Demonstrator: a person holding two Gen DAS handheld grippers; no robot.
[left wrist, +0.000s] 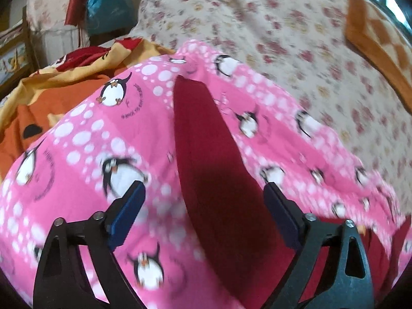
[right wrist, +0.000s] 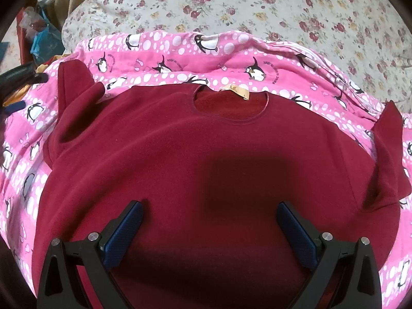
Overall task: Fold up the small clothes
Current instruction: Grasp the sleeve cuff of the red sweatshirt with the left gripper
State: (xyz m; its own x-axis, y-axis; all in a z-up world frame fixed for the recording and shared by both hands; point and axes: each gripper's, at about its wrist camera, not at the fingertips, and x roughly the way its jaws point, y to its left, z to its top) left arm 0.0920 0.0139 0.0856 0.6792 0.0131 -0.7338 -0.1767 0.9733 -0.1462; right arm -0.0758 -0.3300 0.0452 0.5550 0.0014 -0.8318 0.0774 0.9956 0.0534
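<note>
A dark red sweater [right wrist: 206, 149] lies flat, front up, on a pink penguin-print blanket [right wrist: 180, 61]. Its neck opening [right wrist: 231, 108] with a tan label [right wrist: 238, 92] faces away from me. One sleeve [right wrist: 74, 95] sticks up at the left and the other sleeve [right wrist: 388, 154] lies at the right. My right gripper [right wrist: 209, 206] hovers open over the sweater's lower body, holding nothing. In the left wrist view, my left gripper [left wrist: 203, 188] stands open, and a red sleeve [left wrist: 203, 134] runs up between its fingers across the pink blanket [left wrist: 85, 128]. The pads do not press on it.
A floral bedsheet [right wrist: 257, 5] covers the bed beyond the blanket. An orange-yellow cloth [left wrist: 51, 87] is bunched at the left, and an orange patterned blanket [left wrist: 373, 36] lies at the far right. A blue bag [left wrist: 108, 2] and red fabric sit off the bed's left corner.
</note>
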